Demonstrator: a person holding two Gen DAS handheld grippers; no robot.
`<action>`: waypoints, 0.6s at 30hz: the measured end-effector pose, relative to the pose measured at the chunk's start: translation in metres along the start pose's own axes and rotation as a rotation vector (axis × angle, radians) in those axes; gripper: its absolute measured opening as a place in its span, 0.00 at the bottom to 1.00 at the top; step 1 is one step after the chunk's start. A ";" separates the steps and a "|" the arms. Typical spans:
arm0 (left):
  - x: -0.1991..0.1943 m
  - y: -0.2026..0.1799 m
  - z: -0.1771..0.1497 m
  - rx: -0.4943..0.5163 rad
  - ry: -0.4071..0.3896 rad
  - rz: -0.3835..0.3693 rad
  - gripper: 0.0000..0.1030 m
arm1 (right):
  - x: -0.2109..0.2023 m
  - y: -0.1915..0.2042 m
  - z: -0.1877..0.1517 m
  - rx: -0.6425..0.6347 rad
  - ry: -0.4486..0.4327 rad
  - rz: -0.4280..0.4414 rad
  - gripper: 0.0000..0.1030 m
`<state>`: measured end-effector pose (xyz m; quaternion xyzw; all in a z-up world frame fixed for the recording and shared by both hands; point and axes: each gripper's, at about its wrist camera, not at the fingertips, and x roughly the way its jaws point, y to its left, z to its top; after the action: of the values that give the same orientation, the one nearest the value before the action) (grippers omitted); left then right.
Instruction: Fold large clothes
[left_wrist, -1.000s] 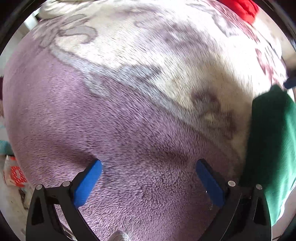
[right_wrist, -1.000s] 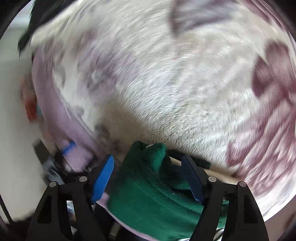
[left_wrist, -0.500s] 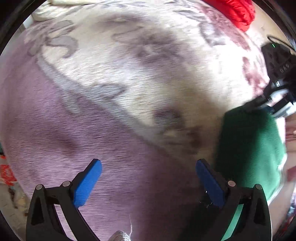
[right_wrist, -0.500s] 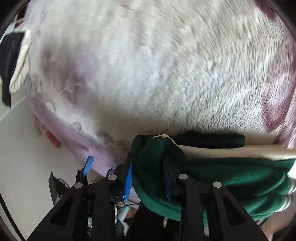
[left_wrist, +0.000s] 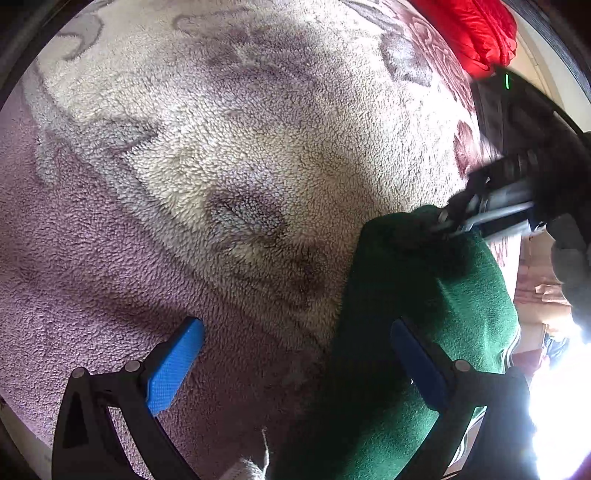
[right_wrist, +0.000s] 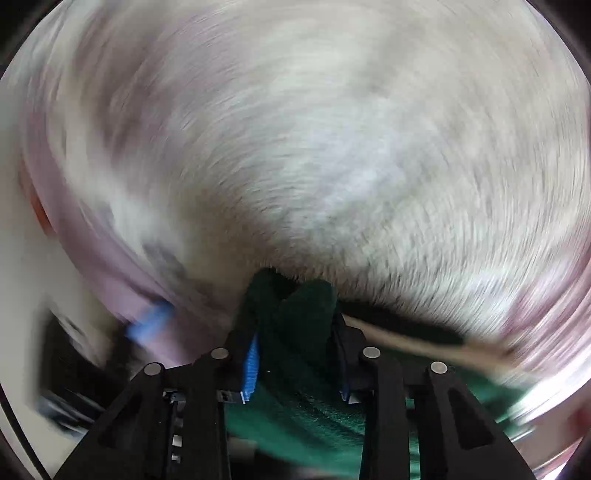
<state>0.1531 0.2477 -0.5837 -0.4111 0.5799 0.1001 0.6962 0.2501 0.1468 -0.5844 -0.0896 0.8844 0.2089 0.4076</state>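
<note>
A dark green fleece garment (left_wrist: 424, 295) lies on the blanket at the right of the left wrist view. My right gripper (left_wrist: 443, 221) pinches its far top edge there. In the blurred right wrist view a bunched fold of the green garment (right_wrist: 306, 306) fills the gap of the right gripper (right_wrist: 295, 354). Its jaws are closing, and both blue pads press on the cloth. My left gripper (left_wrist: 295, 354) stands wide open above the blanket. Its right finger (left_wrist: 417, 358) hangs over the garment's left edge and nothing is between the pads.
A fluffy blanket (left_wrist: 240, 166), cream with purple flowers and a mauve border, covers the surface. A red cloth (left_wrist: 476, 33) lies at the far right. The left gripper's blue pad (right_wrist: 147, 325) shows as a blur at the lower left of the right wrist view.
The right gripper's jaws have gone from wide apart to closed on the green fold. The garment has come further into the left wrist view, under the left gripper's right finger.
</note>
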 end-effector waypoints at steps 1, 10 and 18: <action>-0.002 0.001 -0.001 -0.002 -0.001 -0.007 1.00 | -0.003 -0.024 -0.003 0.114 -0.001 0.130 0.33; -0.019 -0.016 0.020 0.112 -0.016 0.053 1.00 | -0.118 -0.102 -0.064 0.022 -0.315 0.297 0.63; 0.008 -0.058 0.046 0.223 -0.010 0.129 1.00 | -0.138 -0.206 -0.180 0.203 -0.470 0.060 0.66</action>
<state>0.2250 0.2394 -0.5648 -0.2925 0.6091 0.0813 0.7327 0.2845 -0.1189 -0.4361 0.0290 0.7839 0.1463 0.6027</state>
